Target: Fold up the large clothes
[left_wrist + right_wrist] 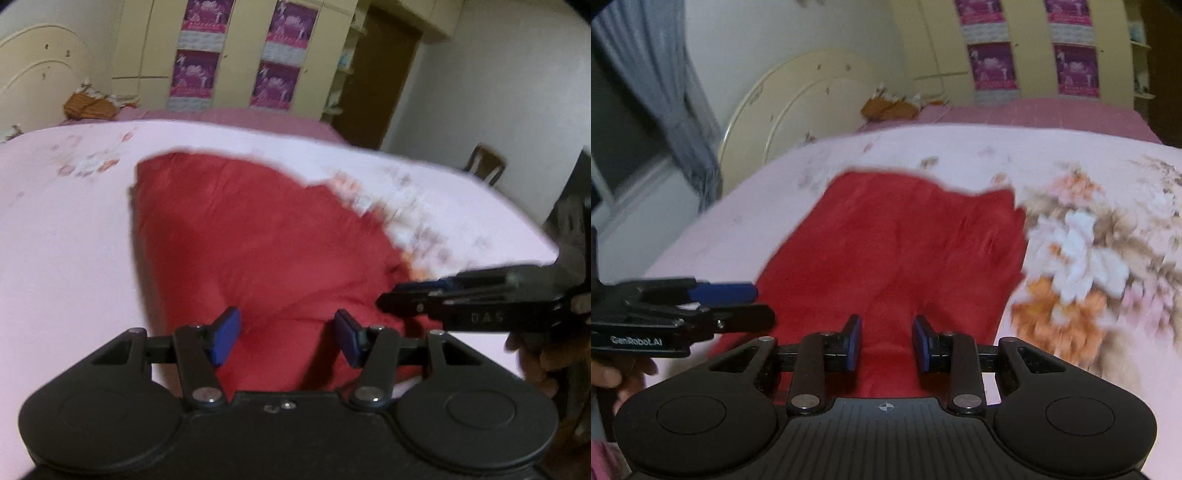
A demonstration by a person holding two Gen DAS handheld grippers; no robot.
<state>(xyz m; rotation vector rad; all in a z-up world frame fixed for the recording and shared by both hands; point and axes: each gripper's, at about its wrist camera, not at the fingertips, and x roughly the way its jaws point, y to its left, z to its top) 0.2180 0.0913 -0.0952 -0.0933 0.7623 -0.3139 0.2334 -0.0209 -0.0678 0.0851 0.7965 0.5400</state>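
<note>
A red garment (240, 229) (905, 240) lies spread on a pink floral bedsheet (66, 240) (1089, 240). My left gripper (287, 338) hovers over its near part with its blue pads well apart; the cloth shows between them but is not pinched. In the right wrist view the left gripper (762, 304) comes in from the left edge, jaws parted, at the garment's left border. My right gripper (888, 345) is open over the near middle of the cloth, its pads off the fabric. The right gripper (391, 293) also shows side-on at the garment's right edge. The picture is motion-blurred.
A cream headboard (33, 66) (798, 103) stands at the bed's far end with an orange bundle (88, 105) beside it. Behind is a wardrobe with purple posters (236, 55). A wooden chair (485, 164) and a brown door (380, 74) are to the right. A grey curtain (657, 92) hangs at the left.
</note>
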